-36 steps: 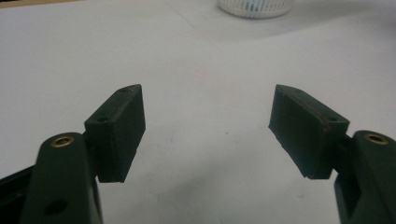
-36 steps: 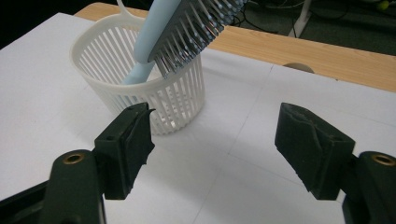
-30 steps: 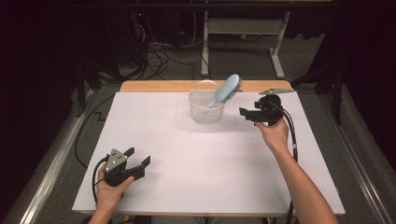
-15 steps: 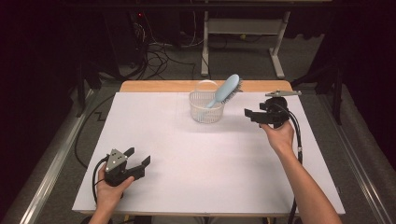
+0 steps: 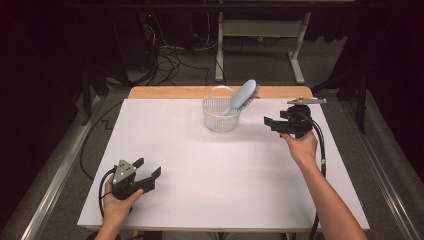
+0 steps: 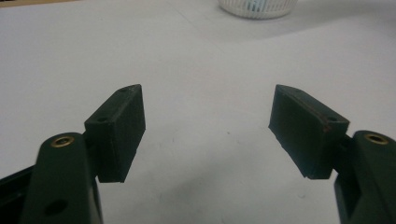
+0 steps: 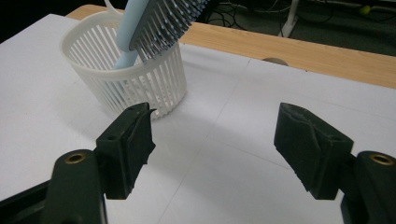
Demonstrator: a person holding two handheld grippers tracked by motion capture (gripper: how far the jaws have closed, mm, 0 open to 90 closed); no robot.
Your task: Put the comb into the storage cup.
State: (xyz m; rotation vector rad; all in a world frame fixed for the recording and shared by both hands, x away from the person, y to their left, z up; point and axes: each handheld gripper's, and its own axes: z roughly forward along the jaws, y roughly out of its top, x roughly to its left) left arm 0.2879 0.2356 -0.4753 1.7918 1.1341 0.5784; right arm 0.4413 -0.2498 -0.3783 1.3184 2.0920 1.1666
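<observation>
Our right gripper (image 5: pixel 272 123) hovers open and empty just right of the basket (image 5: pixel 220 118), where the blue hairbrush (image 5: pixel 240 97) leans handle-down. To lift it cleanly, we should close on the brush head above the basket rim. Our left gripper (image 5: pixel 148 173) rests open, well apart.

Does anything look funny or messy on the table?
Only a little: the blue hairbrush stands handle-down in the small white basket, leaning with its bristly head poking out over the rim. Nothing looks spilled or broken.
</observation>
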